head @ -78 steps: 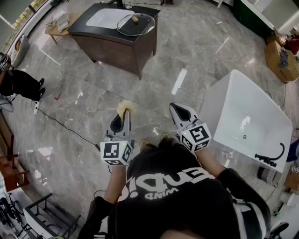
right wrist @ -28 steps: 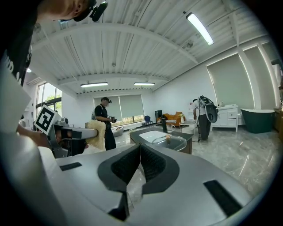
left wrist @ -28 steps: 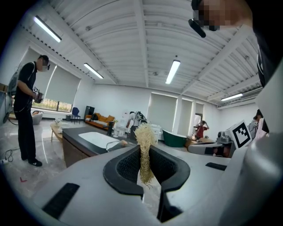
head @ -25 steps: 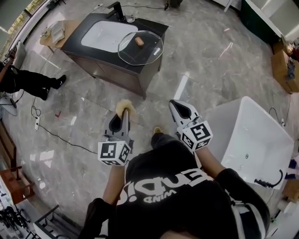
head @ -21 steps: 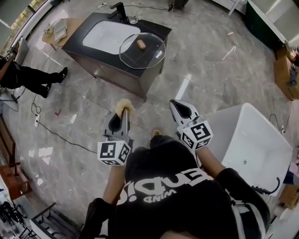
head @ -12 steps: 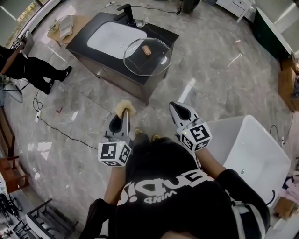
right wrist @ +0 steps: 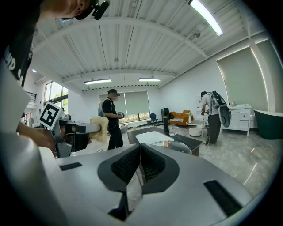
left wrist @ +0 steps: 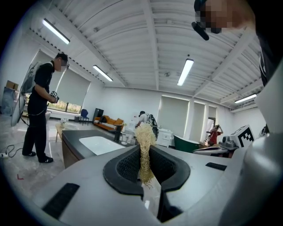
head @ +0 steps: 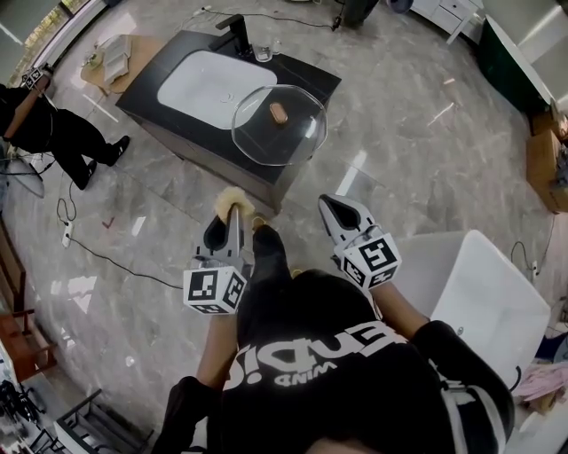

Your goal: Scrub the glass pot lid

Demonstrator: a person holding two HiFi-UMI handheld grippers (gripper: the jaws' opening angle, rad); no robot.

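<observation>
The glass pot lid (head: pixel 280 125) with its tan knob rests on the near right corner of a dark vanity counter (head: pixel 197 49), and overhangs the edge; it also shows small in the right gripper view (right wrist: pixel 170 146). My left gripper (head: pixel 232 211) is shut on a tan loofah scrubber (head: pixel 232 201), whose fibres stick up from between the jaws (left wrist: pixel 144 152). My right gripper (head: pixel 332 204) is shut and holds nothing (right wrist: pixel 139 164). Both grippers hang in the air short of the counter, apart from the lid.
A white sink basin (head: pixel 197 86) is set in the counter, with a black tap (head: pixel 238 27) and a glass cup (head: pixel 262 51) behind it. A white bathtub (head: pixel 484 288) stands at the right. A person in black (head: pixel 49 129) stands at the left. Cables lie on the marble floor.
The counter and lid have come nearer and lower in the head view as I walked toward them. Both grippers kept their pose, the loofah still gripped in the left.
</observation>
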